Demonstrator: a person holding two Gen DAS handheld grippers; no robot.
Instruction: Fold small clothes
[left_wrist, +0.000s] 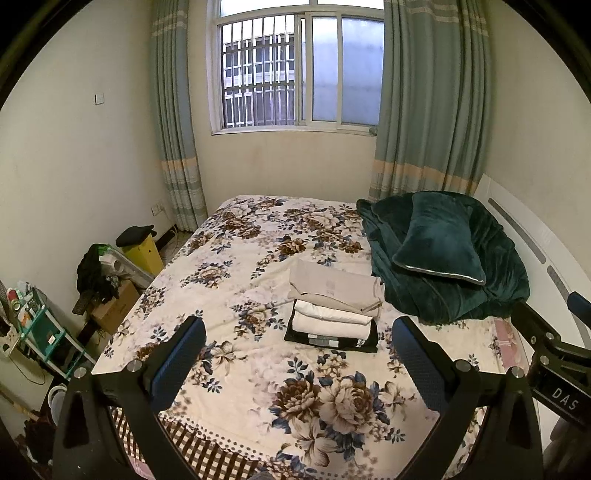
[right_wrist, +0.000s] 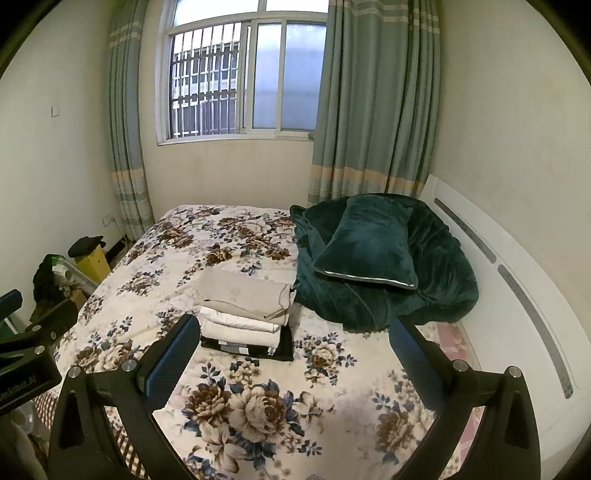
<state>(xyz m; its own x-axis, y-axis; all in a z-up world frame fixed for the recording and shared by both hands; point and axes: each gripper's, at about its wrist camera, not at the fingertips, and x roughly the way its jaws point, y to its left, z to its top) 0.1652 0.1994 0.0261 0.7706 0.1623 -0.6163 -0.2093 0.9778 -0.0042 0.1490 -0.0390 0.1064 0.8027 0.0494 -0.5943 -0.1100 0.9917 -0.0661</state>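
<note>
A stack of folded clothes lies on the floral bedspread: a beige piece on top, white pieces under it, a black piece at the bottom. It also shows in the right wrist view. My left gripper is open and empty, held above the bed's near part, short of the stack. My right gripper is open and empty, at about the same height, with the stack just past its left finger. The right gripper's body shows at the right edge of the left view.
A dark green blanket with a pillow is heaped at the bed's far right against a white headboard. Boxes, a yellow bin and a cluttered shelf stand on the floor at the left. A window and curtains are behind.
</note>
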